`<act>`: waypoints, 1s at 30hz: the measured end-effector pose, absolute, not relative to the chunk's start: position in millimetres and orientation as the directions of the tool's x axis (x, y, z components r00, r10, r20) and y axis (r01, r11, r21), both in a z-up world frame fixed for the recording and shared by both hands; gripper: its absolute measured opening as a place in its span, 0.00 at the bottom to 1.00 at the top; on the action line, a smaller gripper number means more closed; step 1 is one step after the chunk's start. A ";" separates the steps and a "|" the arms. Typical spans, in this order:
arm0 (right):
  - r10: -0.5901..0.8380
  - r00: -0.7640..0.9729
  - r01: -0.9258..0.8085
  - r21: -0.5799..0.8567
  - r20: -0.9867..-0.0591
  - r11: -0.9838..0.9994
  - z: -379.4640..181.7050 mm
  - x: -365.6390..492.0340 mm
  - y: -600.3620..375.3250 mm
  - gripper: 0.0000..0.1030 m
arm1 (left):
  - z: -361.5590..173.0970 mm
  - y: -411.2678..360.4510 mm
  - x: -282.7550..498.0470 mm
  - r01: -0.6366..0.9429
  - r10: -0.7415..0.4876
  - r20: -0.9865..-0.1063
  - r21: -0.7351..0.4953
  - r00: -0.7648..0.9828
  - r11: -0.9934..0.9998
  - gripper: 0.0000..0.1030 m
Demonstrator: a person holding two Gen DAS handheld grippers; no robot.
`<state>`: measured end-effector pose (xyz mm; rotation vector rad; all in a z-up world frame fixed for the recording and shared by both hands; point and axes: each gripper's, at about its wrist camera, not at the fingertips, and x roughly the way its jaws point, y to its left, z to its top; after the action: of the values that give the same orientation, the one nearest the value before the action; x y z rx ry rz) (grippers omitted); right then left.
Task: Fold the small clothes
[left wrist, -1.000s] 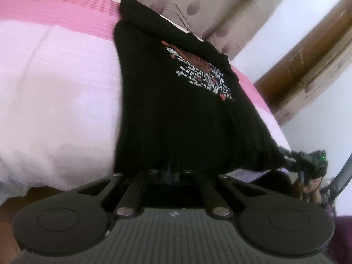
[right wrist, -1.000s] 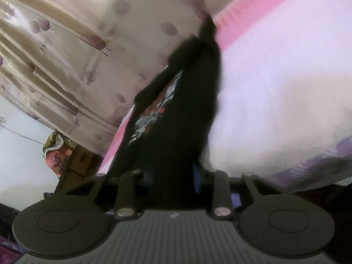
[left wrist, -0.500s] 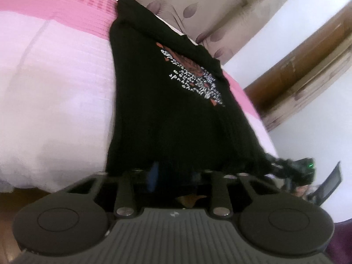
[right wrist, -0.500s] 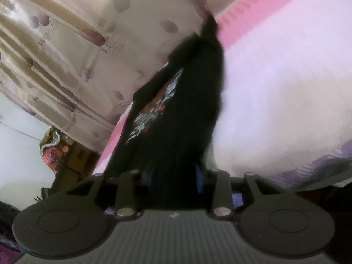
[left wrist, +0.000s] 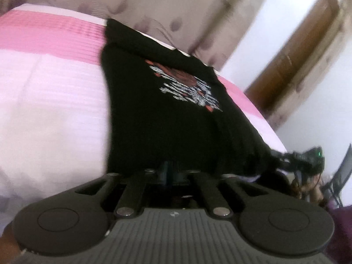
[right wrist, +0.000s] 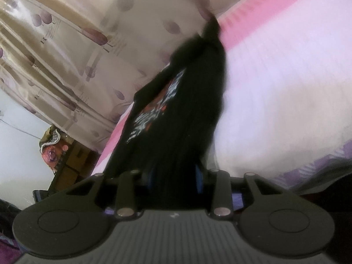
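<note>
L gripper (left wrist: pixel 169 172) pinches hem of black tee (left wrist: pixel 158 114) on pink bedsheet (left wrist: pixel 50 101), R gripper (right wrist: pixel 173 176) clamps other hem corner; I judge uneven pull btwn grips could skew fold.

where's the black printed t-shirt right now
The black printed t-shirt lies stretched over the pink and white bedspread, its far end toward the leaf-patterned curtain, its near hem at both grippers.

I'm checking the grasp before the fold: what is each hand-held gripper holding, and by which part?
Both grip the black T-shirt at its near bottom hem: the left hand-held gripper near one corner, the right hand-held gripper near the other.
</note>
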<state>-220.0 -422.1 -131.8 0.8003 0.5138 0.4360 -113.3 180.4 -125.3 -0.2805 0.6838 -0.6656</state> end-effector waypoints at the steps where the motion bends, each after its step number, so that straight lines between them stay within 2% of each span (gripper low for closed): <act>1: 0.550 0.792 -0.172 0.767 -0.265 0.618 -132.2 -219.8 -422.5 0.33 | -122.3 186.7 -116.0 0.461 -0.634 -0.493 -0.436 0.595 0.773 0.68; 2: 0.551 0.792 -0.171 0.771 -0.262 0.614 -133.0 -219.6 -423.2 0.33 | -119.5 194.0 -121.2 0.455 -0.621 -0.485 -0.425 0.616 0.783 0.97; 4: 0.554 0.793 -0.173 0.778 -0.253 0.604 -135.0 -219.8 -424.8 0.33 | -116.2 202.4 -129.9 0.465 -0.609 -0.471 -0.395 0.638 0.792 0.99; 7: 0.553 0.797 -0.170 0.787 -0.244 0.593 -136.4 -219.1 -425.1 0.33 | -122.9 203.0 -124.9 0.472 -0.614 -0.509 -0.392 0.604 0.790 0.98; 10: 0.548 0.798 -0.168 0.780 -0.251 0.602 -134.3 -219.0 -422.7 0.33 | -138.7 195.9 -111.9 0.471 -0.655 -0.551 -0.456 0.516 0.755 0.83; 13: 0.548 0.798 -0.167 0.780 -0.252 0.602 -133.9 -219.6 -423.2 0.33 | -148.3 189.8 -104.5 0.458 -0.648 -0.558 -0.460 0.518 0.761 0.79; 14: 0.548 0.798 -0.166 0.781 -0.252 0.602 -134.1 -220.1 -423.3 0.33 | -150.5 190.3 -102.4 0.448 -0.657 -0.550 -0.482 0.515 0.754 0.68; 15: 0.547 0.798 -0.166 0.781 -0.252 0.602 -134.0 -220.4 -423.2 0.33 | -152.0 190.3 -100.9 0.440 -0.659 -0.547 -0.491 0.516 0.752 0.38; 16: 0.547 0.798 -0.167 0.780 -0.252 0.603 -134.2 -220.4 -423.3 0.33 | -152.1 190.0 -101.9 0.442 -0.648 -0.554 -0.475 0.523 0.761 0.17; 17: 0.548 0.798 -0.168 0.779 -0.252 0.604 -134.2 -220.3 -423.5 0.34 | -150.8 187.3 -102.9 0.448 -0.630 -0.561 -0.443 0.537 0.777 0.12; 22: 0.545 0.799 -0.187 0.757 -0.254 0.626 -131.2 -221.5 -418.1 0.34 | -137.3 188.0 -109.2 0.459 -0.644 -0.491 -0.454 0.587 0.764 0.12; 25: 0.550 0.795 -0.193 0.754 -0.254 0.628 -130.1 -221.6 -417.4 0.34 | -135.2 187.9 -105.0 0.452 -0.645 -0.483 -0.464 0.592 0.762 0.12; 29: 0.562 0.787 -0.181 0.774 -0.256 0.606 -131.7 -219.2 -419.4 0.34 | -137.3 182.0 -101.5 0.454 -0.644 -0.493 -0.459 0.585 0.764 0.15; 30: 0.562 0.786 -0.179 0.776 -0.257 0.605 -132.2 -218.7 -419.6 0.34 | -137.5 180.6 -100.5 0.453 -0.643 -0.493 -0.459 0.586 0.764 0.21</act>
<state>-218.7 -419.6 -132.2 0.8157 0.5172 0.4514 -100.5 180.6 -137.5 -0.2989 0.6911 -0.6501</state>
